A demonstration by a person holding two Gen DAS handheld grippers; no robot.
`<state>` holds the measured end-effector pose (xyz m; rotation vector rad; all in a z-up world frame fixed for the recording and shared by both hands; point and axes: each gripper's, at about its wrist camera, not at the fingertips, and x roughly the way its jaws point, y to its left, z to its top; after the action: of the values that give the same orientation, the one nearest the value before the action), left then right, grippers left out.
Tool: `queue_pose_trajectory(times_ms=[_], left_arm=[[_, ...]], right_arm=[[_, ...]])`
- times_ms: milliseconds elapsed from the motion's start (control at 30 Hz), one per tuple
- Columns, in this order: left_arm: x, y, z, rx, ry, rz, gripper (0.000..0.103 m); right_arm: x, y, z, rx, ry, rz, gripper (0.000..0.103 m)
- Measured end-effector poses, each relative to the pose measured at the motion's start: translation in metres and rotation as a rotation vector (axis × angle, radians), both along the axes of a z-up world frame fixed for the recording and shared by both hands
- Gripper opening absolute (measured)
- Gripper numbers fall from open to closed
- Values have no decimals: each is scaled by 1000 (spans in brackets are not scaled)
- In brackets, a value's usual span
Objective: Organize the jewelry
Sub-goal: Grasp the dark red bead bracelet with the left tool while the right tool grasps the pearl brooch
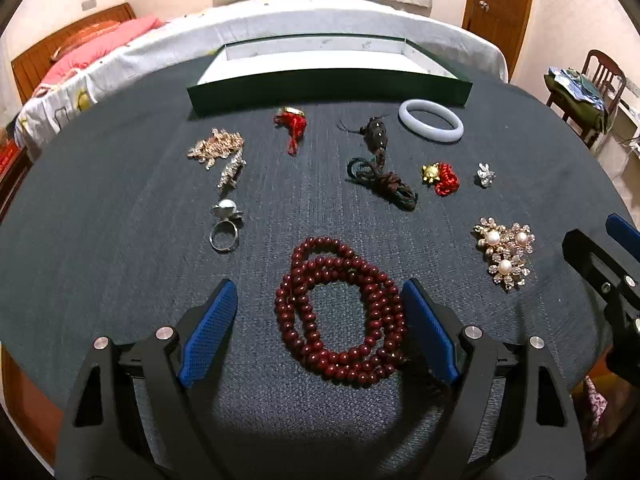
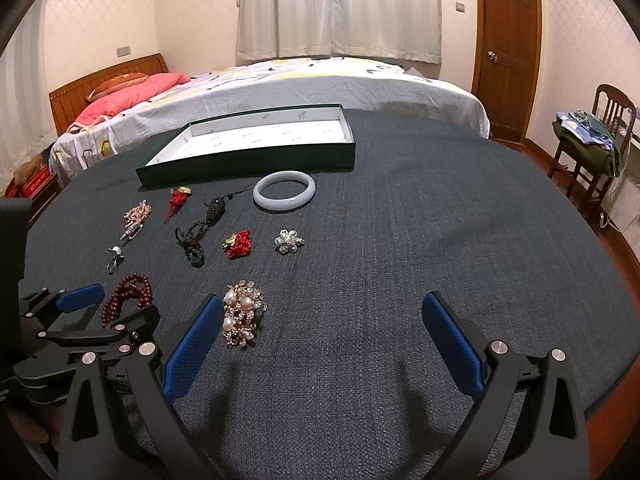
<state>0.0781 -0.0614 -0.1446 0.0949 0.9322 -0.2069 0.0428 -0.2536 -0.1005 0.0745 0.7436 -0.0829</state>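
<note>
Jewelry lies spread on a dark blue cloth. My left gripper (image 1: 320, 304) is open, its blue pads on either side of a coiled dark red bead necklace (image 1: 340, 312), just above it. My right gripper (image 2: 324, 320) is open and empty over bare cloth, with a gold pearl brooch (image 2: 242, 314) beside its left finger; the brooch also shows in the left wrist view (image 1: 505, 254). A green tray (image 1: 328, 90) with a white inside stands at the far edge, and shows too in the right wrist view (image 2: 248, 160). In front of it lies a pale bangle (image 1: 431, 121).
Also on the cloth: a pearl ring (image 1: 225, 224), a gold crystal hair clip (image 1: 218, 148), two red knotted charms (image 1: 291, 124) (image 1: 440, 176), a dark cord pendant (image 1: 376, 160), a small crystal flower (image 1: 485, 175). A bed (image 2: 280, 80) lies behind, a chair (image 2: 588, 148) at right.
</note>
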Motion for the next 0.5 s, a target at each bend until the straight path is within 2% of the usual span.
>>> queue_pose_trajectory(times_ms=[100, 367, 433, 500], left_arm=[[-1, 4, 1, -2, -11, 11, 71], [-2, 10, 6, -24, -28, -9, 24], [-1, 13, 7, -45, -22, -13, 18], [-2, 15, 7, -60, -20, -19, 17]], right_arm=[[1, 0, -1, 1, 3, 1, 96], [5, 7, -3, 0, 12, 22, 96], [6, 9, -4, 4, 15, 32, 96], [7, 11, -4, 14, 17, 43, 96]])
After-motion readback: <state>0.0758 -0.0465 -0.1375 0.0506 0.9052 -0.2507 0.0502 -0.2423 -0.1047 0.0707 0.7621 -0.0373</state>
